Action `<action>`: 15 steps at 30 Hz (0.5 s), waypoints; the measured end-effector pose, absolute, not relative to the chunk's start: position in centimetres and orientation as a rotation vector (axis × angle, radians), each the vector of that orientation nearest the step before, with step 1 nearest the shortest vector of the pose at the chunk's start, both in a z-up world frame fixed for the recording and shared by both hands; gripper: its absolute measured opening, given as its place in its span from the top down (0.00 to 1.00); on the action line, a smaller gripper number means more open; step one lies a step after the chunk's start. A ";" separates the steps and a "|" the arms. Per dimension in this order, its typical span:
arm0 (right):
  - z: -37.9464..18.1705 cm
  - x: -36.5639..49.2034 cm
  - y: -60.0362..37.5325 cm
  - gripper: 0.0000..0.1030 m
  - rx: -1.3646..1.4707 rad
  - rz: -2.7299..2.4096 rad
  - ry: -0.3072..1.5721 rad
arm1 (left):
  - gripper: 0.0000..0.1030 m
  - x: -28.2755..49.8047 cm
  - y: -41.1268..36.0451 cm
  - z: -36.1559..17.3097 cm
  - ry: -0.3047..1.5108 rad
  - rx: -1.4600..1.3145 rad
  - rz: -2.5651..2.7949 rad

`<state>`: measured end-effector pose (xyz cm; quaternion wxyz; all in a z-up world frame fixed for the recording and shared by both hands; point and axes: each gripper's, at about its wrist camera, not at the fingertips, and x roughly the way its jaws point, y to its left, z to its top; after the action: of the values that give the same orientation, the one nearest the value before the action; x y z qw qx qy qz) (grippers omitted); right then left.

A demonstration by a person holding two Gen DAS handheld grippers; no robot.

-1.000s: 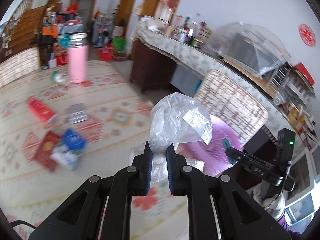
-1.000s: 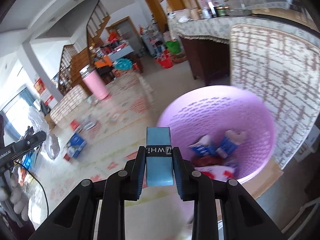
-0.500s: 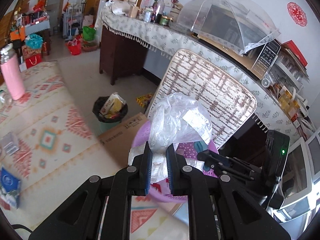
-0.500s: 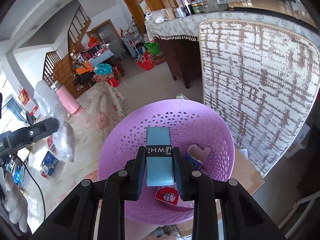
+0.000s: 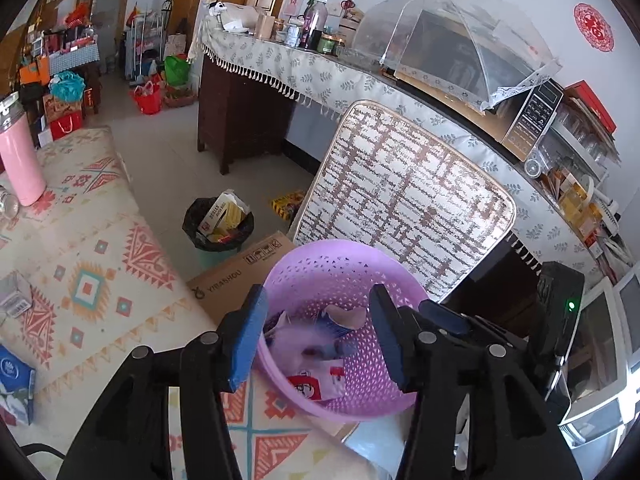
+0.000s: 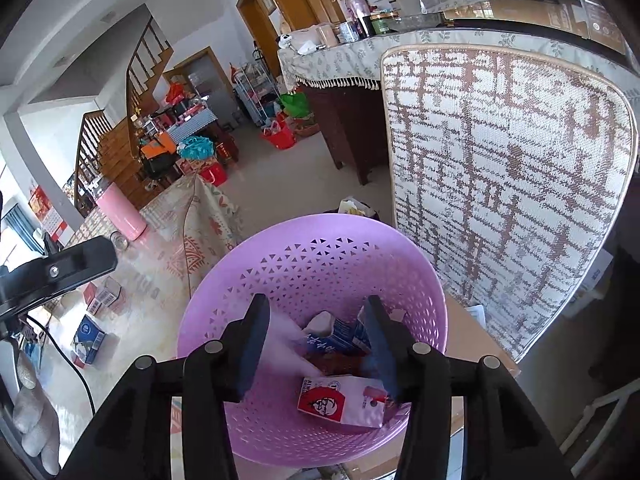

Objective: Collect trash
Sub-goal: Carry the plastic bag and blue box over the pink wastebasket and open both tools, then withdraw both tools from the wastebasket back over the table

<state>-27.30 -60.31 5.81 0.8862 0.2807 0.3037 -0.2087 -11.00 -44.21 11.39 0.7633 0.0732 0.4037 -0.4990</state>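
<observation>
A purple perforated basket [image 5: 340, 272] [image 6: 320, 248] sits at the edge of the patterned mat, holding cartons and wrappers, among them a red-and-white KFC box [image 6: 340, 400] and a blue-and-white carton [image 6: 336, 334]. My left gripper [image 5: 318, 336] is open and empty, right above the basket. My right gripper [image 6: 316, 346] is open and empty too, over the basket's inside. A blurred pale shape [image 6: 288, 348], likely the clear bag, lies between the right fingers in the basket. The right gripper's body [image 5: 556, 312] shows in the left wrist view.
A patterned chair back [image 5: 404, 200] stands just behind the basket. A cardboard box [image 5: 240, 276] and a black-lined bin [image 5: 218, 224] sit to its left. On the mat lie a blue packet [image 5: 14, 384], a small box [image 5: 14, 298] and a pink bottle [image 5: 18, 160].
Both grippers moved over the basket and opened. The clear plastic bag left my left gripper and the light-blue box left my right gripper; both dropped into the basket.
</observation>
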 end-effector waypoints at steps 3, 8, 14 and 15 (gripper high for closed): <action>6.2 -27.4 -59.6 0.49 0.581 -0.424 0.630 | 0.48 -10.8 -42.7 11.5 0.882 0.148 -1.064; 6.7 -27.4 -57.7 0.44 0.551 -0.404 0.631 | 0.48 -10.2 -38.0 11.0 0.885 0.145 -0.974; 7.6 -26.1 -54.7 0.40 0.503 -0.356 0.649 | 0.48 -6.9 -30.3 10.4 0.887 0.109 -0.818; 7.7 -25.9 -54.1 0.38 0.492 -0.345 0.653 | 0.48 -6.2 -28.9 10.4 0.884 0.100 -0.789</action>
<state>-25.85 -54.08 7.70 0.9032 0.2378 0.3159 -0.1670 -6.22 -28.90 10.38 0.8284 0.0473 0.4165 -0.3716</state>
